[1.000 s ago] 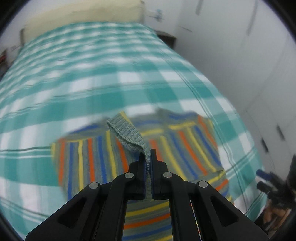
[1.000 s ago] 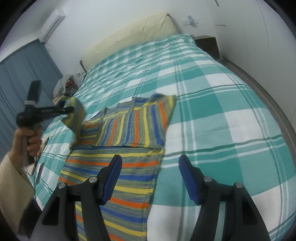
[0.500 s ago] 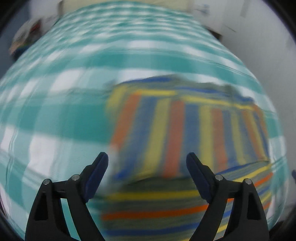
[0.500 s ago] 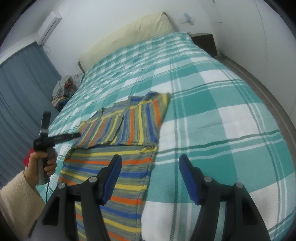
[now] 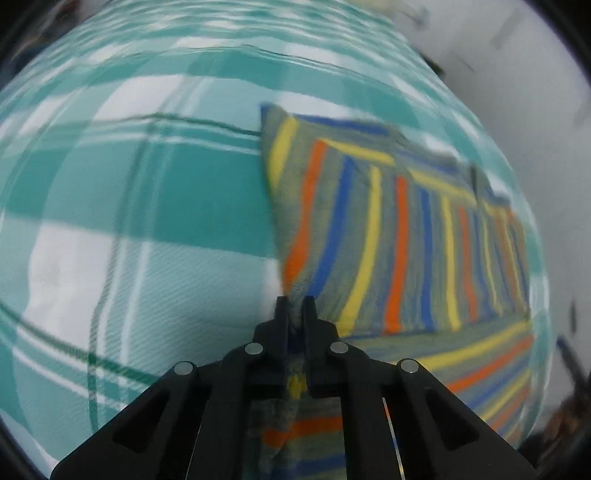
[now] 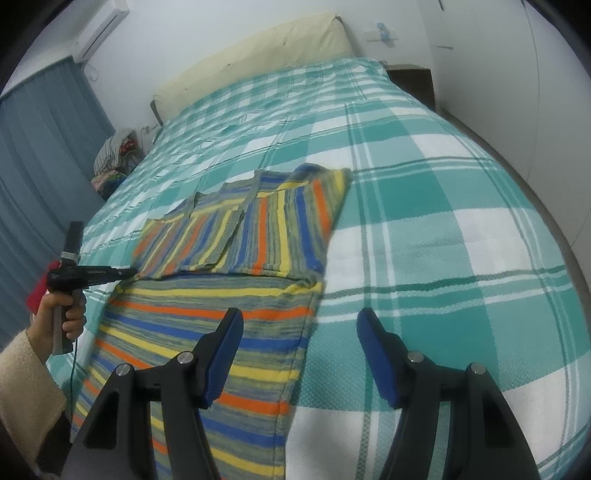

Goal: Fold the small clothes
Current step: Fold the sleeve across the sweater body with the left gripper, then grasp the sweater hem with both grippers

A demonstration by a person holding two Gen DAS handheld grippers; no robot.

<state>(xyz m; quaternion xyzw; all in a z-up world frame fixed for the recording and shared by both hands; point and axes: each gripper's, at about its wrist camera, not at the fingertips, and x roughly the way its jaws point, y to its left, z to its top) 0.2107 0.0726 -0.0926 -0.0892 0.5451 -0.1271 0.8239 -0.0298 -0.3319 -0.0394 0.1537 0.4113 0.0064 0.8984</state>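
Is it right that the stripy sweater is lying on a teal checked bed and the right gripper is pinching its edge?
Not quite. The left gripper pinches the stripy sweater, as the left wrist view shows. The right gripper is open above the teal checked bed.

bed: teal-and-white plaid cover (image 6: 424, 192) | headboard: cream, padded (image 6: 258, 48) | curtain: blue, left wall (image 6: 40, 147) | air conditioner: white, above curtain (image 6: 99, 31) | nightstand: dark, beside bed (image 6: 412, 79) | clothes pile: bedside floor (image 6: 112, 157)
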